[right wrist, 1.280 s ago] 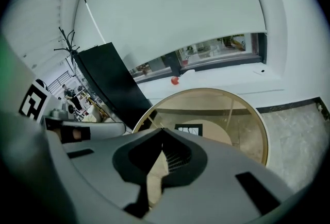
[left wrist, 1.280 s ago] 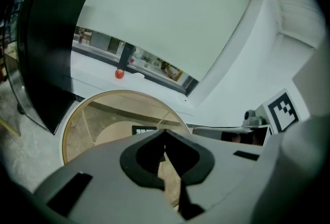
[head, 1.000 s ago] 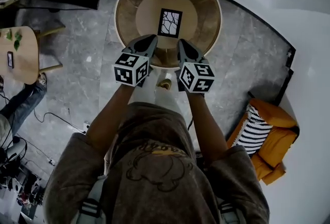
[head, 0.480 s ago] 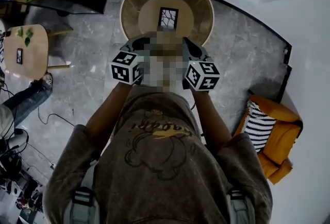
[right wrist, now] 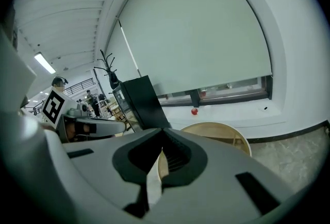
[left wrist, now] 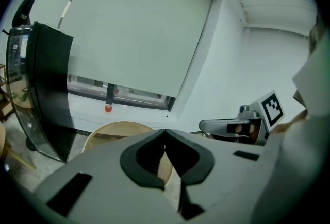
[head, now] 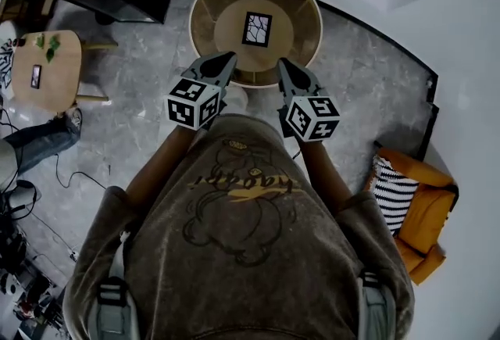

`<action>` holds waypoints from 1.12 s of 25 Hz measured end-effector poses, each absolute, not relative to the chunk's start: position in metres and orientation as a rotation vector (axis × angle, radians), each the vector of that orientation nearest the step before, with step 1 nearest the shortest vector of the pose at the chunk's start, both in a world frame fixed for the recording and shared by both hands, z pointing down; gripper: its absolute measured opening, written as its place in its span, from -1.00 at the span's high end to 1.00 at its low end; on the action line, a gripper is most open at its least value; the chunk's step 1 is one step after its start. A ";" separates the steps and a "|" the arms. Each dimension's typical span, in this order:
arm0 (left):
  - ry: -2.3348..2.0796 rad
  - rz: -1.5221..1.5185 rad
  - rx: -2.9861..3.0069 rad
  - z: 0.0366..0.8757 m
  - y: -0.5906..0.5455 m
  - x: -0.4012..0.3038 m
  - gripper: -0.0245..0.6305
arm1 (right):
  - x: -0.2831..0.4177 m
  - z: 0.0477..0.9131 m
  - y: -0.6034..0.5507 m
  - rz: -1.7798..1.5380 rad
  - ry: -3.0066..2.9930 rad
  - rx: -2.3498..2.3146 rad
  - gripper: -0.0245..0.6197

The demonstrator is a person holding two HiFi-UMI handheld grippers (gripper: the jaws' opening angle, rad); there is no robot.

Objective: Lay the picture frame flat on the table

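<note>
Timber side table [head: 48,71] stands at the far left on the grey floor [head: 133,108], well apart from the work and playing no part in it.

Next across, the left gripper [head: 225,62] hangs in the air in front of the person's chest. Its jaws are pressed together with nothing between them, as its own view shows. A second ago its tips reached over the near rim of the round tabletop [head: 306,8]; now it has lifted and drawn back, so the tips only just meet that rim in the head view.

At the middle, the picture frame [head: 257,29] rests on the tabletop's inner disc. It appears to lie flat with its patterned face up, in the same central spot as before and touched by neither gripper.

To its right, the right gripper [head: 286,69] mirrors the left. Its jaws are closed tight on nothing, and it too has risen and pulled back from the rim. Farther right an orange armchair [head: 422,229] with a striped cushion sits against the wall.

Both grippers retreating empty while the frame stays put suggests the laying-down is finished. This looks like the withdrawal at the end of the task, with nothing further needed at the tabletop.
</note>
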State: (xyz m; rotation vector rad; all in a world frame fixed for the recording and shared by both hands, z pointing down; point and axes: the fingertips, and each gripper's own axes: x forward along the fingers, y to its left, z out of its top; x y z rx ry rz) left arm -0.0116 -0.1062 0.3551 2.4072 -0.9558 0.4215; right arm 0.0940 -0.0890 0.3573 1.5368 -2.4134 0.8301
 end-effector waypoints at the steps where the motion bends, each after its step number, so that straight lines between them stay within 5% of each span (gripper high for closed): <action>1: -0.966 0.416 2.413 0.351 -0.105 -0.015 0.87 | 0.093 0.354 -0.086 0.824 -2.417 1.540 0.86; 28: -1.088 0.299 2.511 0.293 -0.080 -0.040 0.87 | 0.071 0.284 -0.059 0.576 -2.556 1.599 0.86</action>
